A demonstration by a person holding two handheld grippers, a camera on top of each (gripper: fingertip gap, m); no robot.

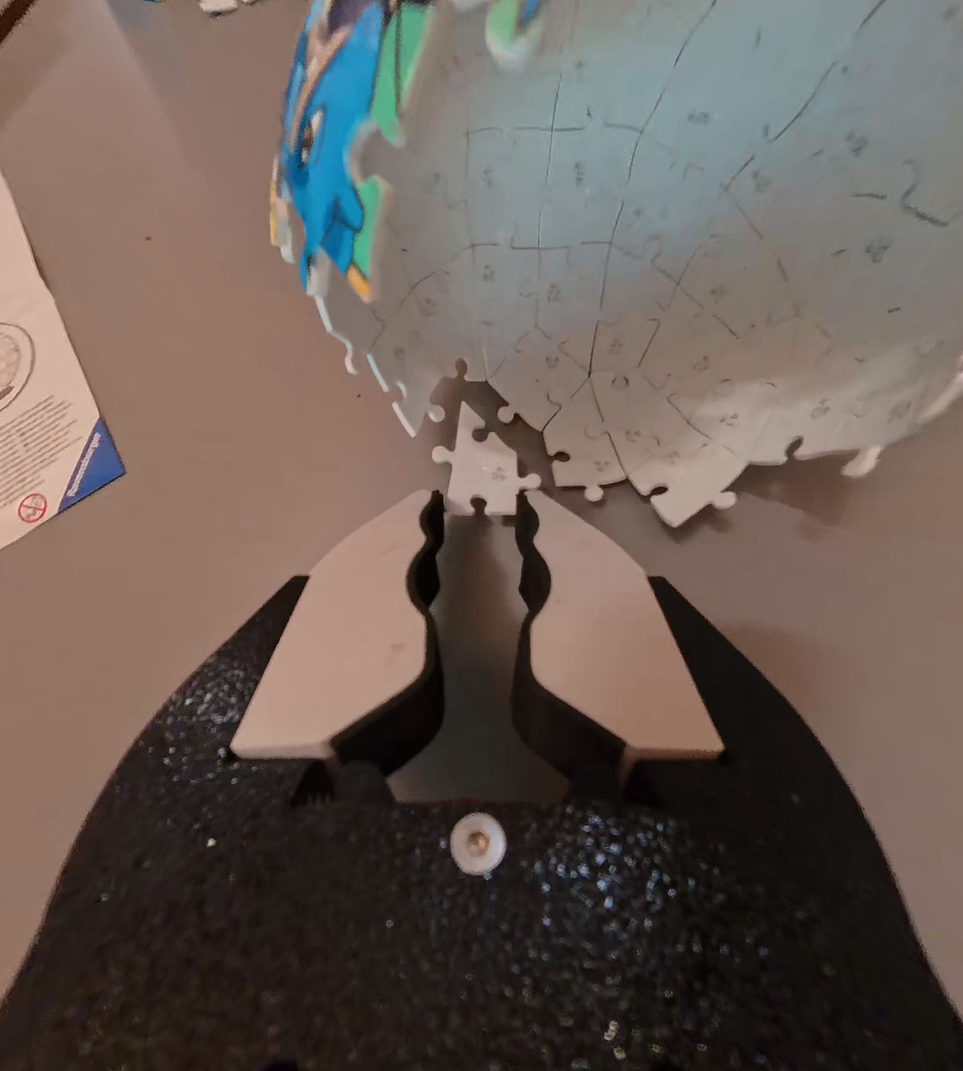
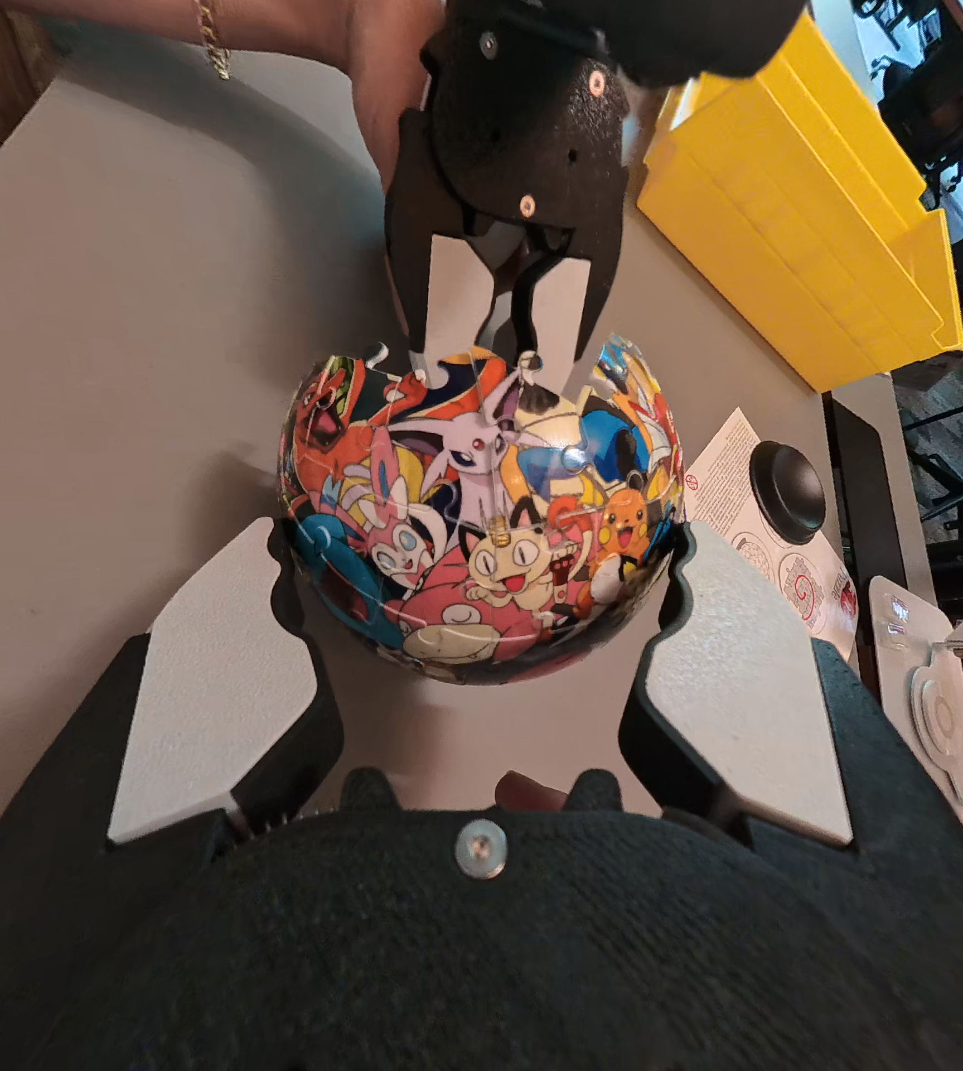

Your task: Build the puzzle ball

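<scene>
I have the half-built puzzle ball cradled in my right gripper, its jaws spread wide and pressing on the shell's two sides, holding it just above the grey counter. My left gripper comes at the open rim from the far side, its jaws closed on a single loose piece, pinched by its lower edge with the plain back toward the camera. The piece sits right at a notch in the rim, near its neighbours, but I cannot tell whether any tab has seated.

I judge the shell light, hollow and fragile: thin curved plastic pieces held only by their tabs, so a hard squeeze could pop a seam. The glossy printed outside looks slippery, so I'd keep the right grip low on the widest part, away from the unfinished rim. The piece itself is stiff and small; holding it by one edge leaves its tabs free for pressing in.

An instruction leaflet lies on the counter, and yellow bins sit beyond.
</scene>
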